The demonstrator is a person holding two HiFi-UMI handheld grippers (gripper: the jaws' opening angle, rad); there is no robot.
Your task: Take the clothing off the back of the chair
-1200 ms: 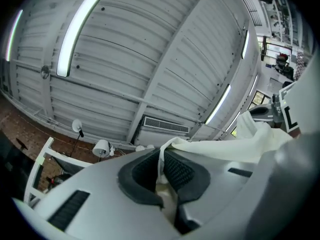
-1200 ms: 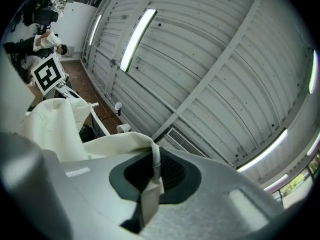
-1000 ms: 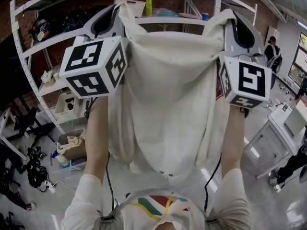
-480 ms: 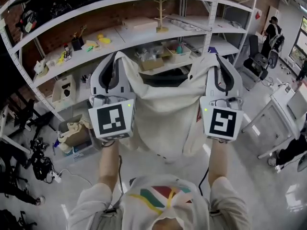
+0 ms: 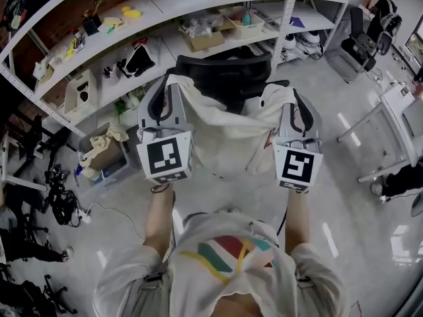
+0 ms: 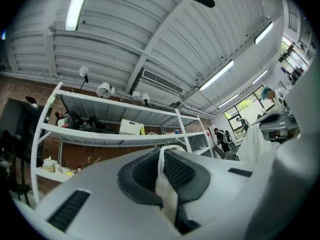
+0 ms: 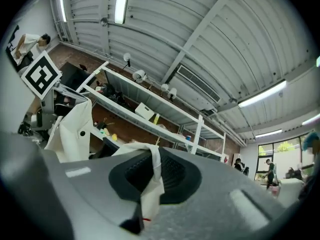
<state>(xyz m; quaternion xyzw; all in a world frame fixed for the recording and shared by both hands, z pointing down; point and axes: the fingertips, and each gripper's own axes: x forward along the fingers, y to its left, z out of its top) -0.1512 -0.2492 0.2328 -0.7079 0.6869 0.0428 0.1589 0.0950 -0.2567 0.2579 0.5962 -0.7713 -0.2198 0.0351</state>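
A cream-white garment (image 5: 228, 134) hangs spread between my two grippers, in front of a black office chair (image 5: 225, 78). My left gripper (image 5: 169, 84) is shut on the garment's left upper edge; the pinched fabric (image 6: 165, 184) shows between its dark pads. On the right upper edge my right gripper (image 5: 285, 94) is shut too, with a fold of cloth (image 7: 150, 184) clamped in its jaws. The chair's backrest shows bare above the cloth. The garment's lower part droops toward the chair seat, which is hidden.
White metal shelving (image 5: 165, 38) with boxes and small items stands behind the chair. A cardboard box with rags (image 5: 102, 157) and cables (image 5: 59, 207) lie on the floor at left. A white table (image 5: 396, 131) and other people stand at right.
Both grippers have come down together with the garment, from high overhead to about chair-back height. The head view has tilted down, so the chair now shows.
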